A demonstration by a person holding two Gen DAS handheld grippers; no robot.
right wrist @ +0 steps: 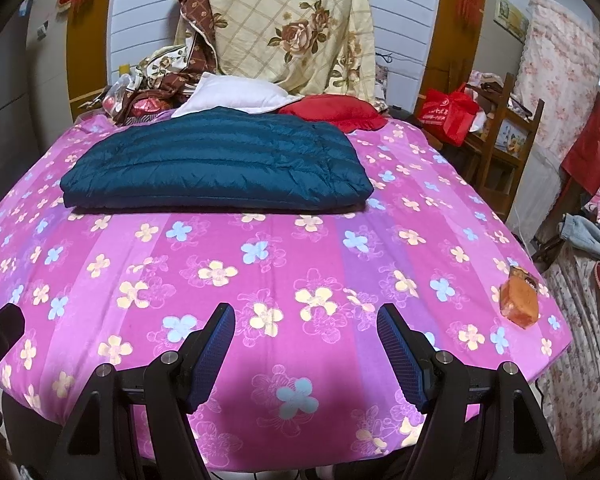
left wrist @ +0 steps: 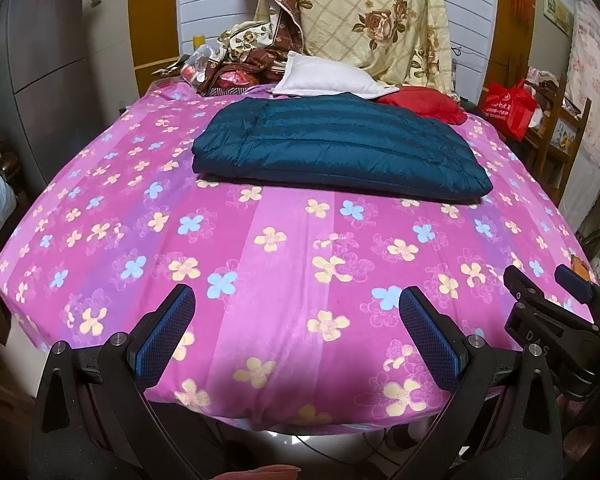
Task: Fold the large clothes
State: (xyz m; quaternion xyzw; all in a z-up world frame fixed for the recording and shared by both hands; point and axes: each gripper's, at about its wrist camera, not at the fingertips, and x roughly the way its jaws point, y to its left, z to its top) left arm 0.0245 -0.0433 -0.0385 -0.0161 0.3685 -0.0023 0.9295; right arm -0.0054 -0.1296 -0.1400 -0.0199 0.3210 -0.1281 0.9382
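A: Jaw state?
B: Left gripper (left wrist: 298, 322) and right gripper (right wrist: 306, 340) both spread apart, nothing between, over the pink bedsheet (left wrist: 260, 248).
A: Garment?
B: Teal down jacket (right wrist: 216, 162) folded, lying well beyond the jaws, ahead.

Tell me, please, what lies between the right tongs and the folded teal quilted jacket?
Only bare pink flowered bedsheet between right tongs and jacket, in the right wrist view.
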